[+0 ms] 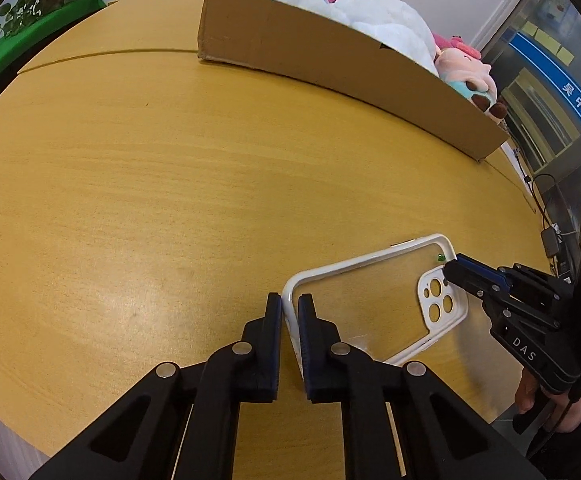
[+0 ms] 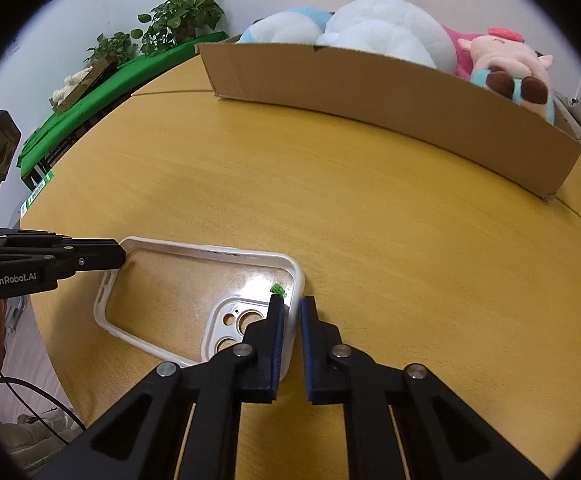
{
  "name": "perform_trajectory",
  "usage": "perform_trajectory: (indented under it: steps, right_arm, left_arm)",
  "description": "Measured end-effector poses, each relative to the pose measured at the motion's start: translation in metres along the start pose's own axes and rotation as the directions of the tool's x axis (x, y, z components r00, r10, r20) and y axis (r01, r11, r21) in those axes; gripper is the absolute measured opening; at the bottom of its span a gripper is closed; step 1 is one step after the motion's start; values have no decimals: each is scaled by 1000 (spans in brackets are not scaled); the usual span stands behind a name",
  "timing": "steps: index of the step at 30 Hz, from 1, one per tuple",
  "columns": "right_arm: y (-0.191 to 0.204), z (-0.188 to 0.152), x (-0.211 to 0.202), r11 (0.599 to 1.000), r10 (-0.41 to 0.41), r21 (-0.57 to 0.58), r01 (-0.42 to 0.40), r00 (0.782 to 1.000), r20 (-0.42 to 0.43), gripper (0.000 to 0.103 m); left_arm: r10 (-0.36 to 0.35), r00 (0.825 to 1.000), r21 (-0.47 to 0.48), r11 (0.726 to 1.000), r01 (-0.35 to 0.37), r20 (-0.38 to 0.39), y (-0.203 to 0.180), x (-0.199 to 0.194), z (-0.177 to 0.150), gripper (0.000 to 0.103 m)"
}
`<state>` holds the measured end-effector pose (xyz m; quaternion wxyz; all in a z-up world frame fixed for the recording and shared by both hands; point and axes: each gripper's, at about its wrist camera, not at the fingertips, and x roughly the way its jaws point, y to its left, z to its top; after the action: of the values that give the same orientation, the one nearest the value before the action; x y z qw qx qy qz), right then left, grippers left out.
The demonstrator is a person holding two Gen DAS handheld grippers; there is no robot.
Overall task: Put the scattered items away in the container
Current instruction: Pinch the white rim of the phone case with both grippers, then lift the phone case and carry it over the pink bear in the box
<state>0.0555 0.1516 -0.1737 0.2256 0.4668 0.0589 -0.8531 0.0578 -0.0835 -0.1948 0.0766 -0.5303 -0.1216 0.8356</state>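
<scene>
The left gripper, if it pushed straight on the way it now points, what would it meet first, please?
The left gripper is shut on the rim of the phone case, so the case comes first; beyond it, probably the bare table, well short of the cardboard box.

the desk (image 1: 170, 184) is honey-yellow with a fine wood grain. the phone case (image 2: 194, 276) has a white rim and camera plate and a clear back, with a tiny green speck inside. the box (image 2: 370, 96) is plain brown cardboard. in it, the plush toys (image 2: 390, 28) are white, pale blue and pink, one with dark brown patches. each tool (image 1: 289, 312) (image 2: 291, 320) is black with blue pads.
</scene>
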Motion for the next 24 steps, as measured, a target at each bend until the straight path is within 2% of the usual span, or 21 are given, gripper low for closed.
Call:
perform_trajectory:
  steps: [4, 7, 12, 15, 17, 19, 24]
  right_arm:
    - [-7, 18, -23, 999, -32, 27, 30, 996, 87, 7]
    - [-15, 40, -46, 997, -74, 37, 69, 983, 167, 7]
    - [-39, 95, -79, 991, -136, 61, 123, 943, 303, 7]
    - [-59, 141, -92, 985, -173, 79, 155, 911, 374, 7]
    - [-75, 172, -93, 978, -207, 95, 185, 888, 411, 7]
    - [-94, 199, -88, 973, -229, 124, 194, 875, 427, 6]
    - [-143, 263, -63, 962, -258, 203, 185, 861, 438, 6]
  left_arm:
    - [-32, 999, 31, 999, 31, 42, -11, -16, 23, 7]
    - [-54, 992, 87, 995, 45, 115, -26, -39, 56, 7]
    - [-130, 958, 195, 978, 81, 255, -57, -86, 136, 7]
    - [-134, 935, 272, 961, 43, 327, -81, -102, 187, 7]
    - [-136, 923, 310, 950, 18, 360, -94, -105, 221, 7]
    - [-149, 914, 343, 939, 12, 376, -104, -101, 257, 7]
    - [-141, 924, 350, 937, 7, 357, -114, -62, 334, 7]
